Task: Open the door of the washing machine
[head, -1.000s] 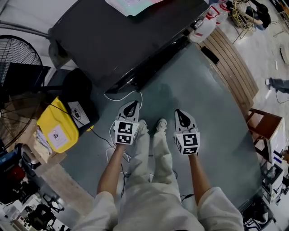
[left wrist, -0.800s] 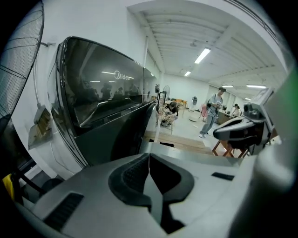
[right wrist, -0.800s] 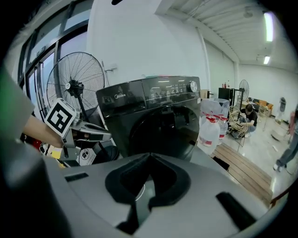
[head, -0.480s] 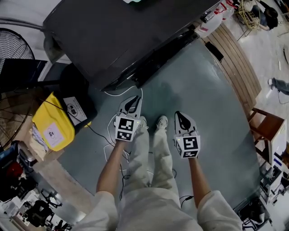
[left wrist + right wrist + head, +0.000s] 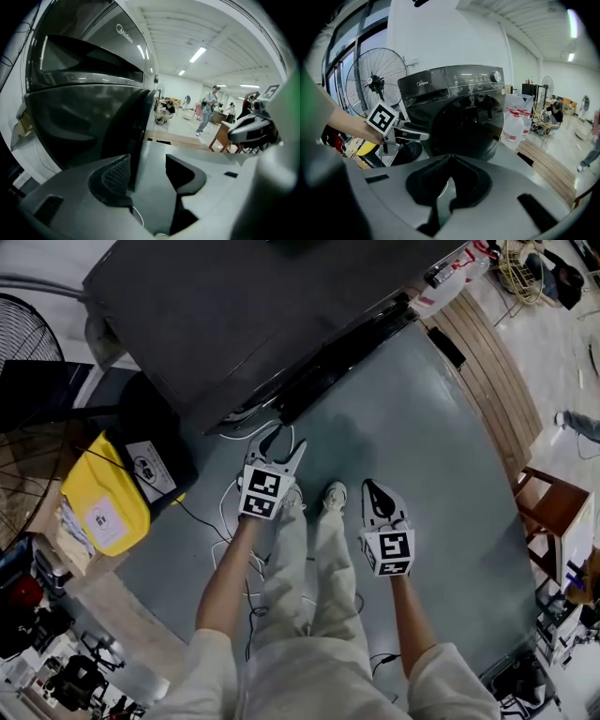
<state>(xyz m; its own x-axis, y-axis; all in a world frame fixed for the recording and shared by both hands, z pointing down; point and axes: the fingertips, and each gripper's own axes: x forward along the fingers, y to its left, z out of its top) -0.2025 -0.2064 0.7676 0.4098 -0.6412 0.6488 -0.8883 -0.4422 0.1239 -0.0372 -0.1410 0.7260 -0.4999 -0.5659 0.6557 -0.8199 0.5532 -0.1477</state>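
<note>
A tall standing fan (image 5: 28, 343) with a round wire cage is at the far left. Near it a yellow bag (image 5: 122, 493) with a white label lies just beside a black, rounded object (image 5: 159, 427) that also bears a white label. A white cable (image 5: 228, 512) loops over the grey floor (image 5: 422, 456). To the right runs a strip of wooden planks (image 5: 487, 381), with clear plastic jugs (image 5: 513, 119) with red caps at its far end. A wooden stool (image 5: 553, 507) stands further right. Far off, a person (image 5: 206, 115) stands under long ceiling lights (image 5: 198, 54).
</note>
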